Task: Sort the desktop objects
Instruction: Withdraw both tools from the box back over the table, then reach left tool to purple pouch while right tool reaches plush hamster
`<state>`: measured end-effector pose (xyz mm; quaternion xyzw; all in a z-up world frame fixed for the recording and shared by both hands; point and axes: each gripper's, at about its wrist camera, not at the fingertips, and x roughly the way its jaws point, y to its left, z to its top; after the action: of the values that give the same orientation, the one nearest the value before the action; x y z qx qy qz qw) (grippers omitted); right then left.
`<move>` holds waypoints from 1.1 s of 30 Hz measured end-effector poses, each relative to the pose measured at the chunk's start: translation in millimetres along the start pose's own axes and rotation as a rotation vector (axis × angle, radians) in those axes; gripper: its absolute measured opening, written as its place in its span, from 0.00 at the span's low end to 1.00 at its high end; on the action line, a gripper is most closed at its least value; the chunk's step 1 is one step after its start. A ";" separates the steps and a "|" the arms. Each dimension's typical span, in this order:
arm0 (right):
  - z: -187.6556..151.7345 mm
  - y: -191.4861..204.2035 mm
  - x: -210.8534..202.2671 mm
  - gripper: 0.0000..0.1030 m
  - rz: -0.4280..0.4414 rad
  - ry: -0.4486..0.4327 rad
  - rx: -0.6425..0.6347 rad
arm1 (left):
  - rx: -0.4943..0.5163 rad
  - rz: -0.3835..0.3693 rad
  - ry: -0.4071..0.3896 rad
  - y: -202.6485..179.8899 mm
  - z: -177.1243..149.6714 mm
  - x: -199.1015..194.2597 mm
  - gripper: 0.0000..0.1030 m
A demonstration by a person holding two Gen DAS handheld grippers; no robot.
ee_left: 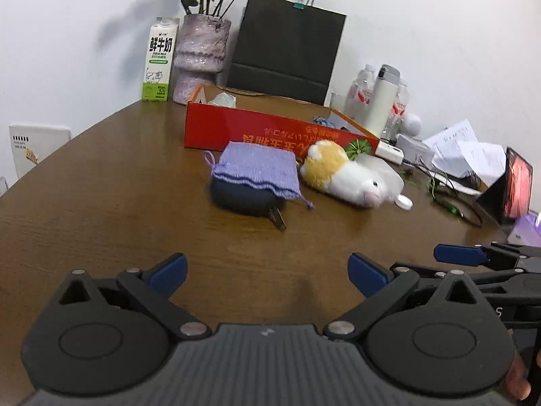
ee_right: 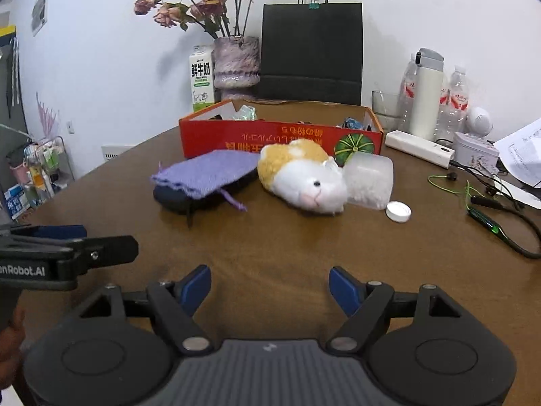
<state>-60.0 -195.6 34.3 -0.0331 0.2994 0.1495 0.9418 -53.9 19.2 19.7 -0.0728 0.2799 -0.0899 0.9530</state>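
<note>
Clutter for sorting lies mid-table in front of the red cardboard box [ee_right: 280,137]: a purple knitted pouch [ee_right: 206,172] draped over a dark oval case [ee_right: 199,199], a plush hamster [ee_right: 304,177] touching a clear plastic container [ee_right: 370,181], and a white cap [ee_right: 399,211] just beside that. Both the left gripper [ee_left: 267,272] and the right gripper [ee_right: 269,286] hover near the table [ee_right: 287,247] edge, well short of the pile, jaws spread and empty. Likely trouble: a pinch on the pouch could slip it off the case, and nudging the hamster could send the container rolling. Only the right wrist view shows the container clearly; the left view has a lit screen [ee_left: 517,186].
</note>
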 end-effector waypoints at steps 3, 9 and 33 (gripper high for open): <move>-10.6 -0.9 -1.5 0.78 -0.012 0.009 -0.012 | 0.036 0.027 0.003 -4.5 -5.7 2.9 1.00; -13.6 -5.8 -1.1 0.79 -0.023 -0.003 0.034 | 0.035 0.054 0.064 -4.9 -5.3 13.6 1.00; -13.8 -21.9 0.8 0.79 -0.035 -0.023 0.134 | 0.052 0.078 0.101 -10.5 -8.0 18.1 1.00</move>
<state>-60.4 -218.3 21.9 0.0267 0.2972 0.1127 0.9478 -44.6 4.5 5.6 -0.0326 0.3278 -0.0636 0.9420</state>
